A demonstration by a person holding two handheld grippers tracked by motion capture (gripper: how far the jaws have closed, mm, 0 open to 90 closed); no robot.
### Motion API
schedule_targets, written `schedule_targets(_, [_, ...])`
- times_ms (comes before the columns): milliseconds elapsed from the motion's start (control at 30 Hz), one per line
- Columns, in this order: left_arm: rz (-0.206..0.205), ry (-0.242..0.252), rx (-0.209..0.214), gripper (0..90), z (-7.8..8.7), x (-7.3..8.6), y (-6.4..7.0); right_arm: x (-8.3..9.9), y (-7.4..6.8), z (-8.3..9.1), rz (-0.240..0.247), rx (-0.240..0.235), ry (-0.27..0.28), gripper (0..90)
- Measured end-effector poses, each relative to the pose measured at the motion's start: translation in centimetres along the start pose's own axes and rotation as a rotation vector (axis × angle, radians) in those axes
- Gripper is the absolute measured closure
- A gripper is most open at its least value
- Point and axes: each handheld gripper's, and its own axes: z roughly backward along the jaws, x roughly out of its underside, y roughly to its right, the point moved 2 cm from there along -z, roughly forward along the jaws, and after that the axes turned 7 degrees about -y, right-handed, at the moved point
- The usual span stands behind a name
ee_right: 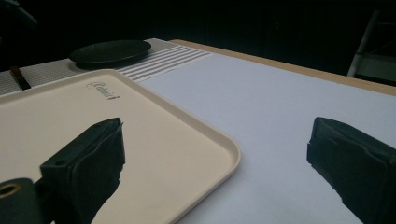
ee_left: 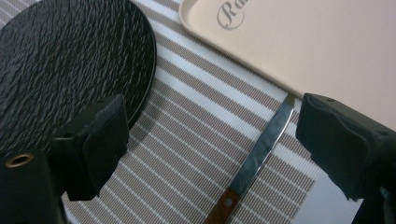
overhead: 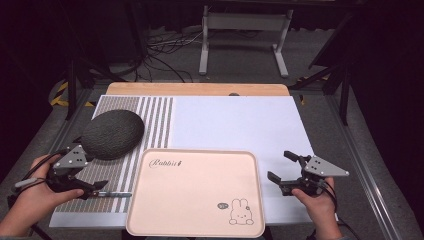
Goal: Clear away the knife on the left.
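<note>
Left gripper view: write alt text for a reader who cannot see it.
Open black tongs hover over a wooden-handled knife lying on a striped mat, its tip at the edge of a beige tray. A dark textured plate sits at left.

A beige tray lies at the near edge of the tabletop; a dark textured plate rests on the striped mat to its left; a knife lies just beside the tray, at the open left tool; the right tool, jaws apart, hovers right of the tray.
</note>
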Motion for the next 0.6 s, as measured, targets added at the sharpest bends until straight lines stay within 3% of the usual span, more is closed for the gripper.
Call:
schedule_targets(200, [-0.043, -0.099, 0.022, 11.2, -0.5, -0.3, -0.3, 0.0, 0.0, 0.0, -0.008, -0.002, 0.001, 4.9])
schedule_targets(433, [-0.073, -0.165, 0.037, 11.1, -0.5, -0.7, -0.7, 0.1, 0.1, 0.0, -0.011, -0.007, 0.000, 4.9])
schedule_targets(600, [-0.150, -0.261, 0.042, 12.5, -0.8, -0.8, -1.1, 0.3, 0.1, 0.0, -0.011, -0.013, -0.006, 4.8])
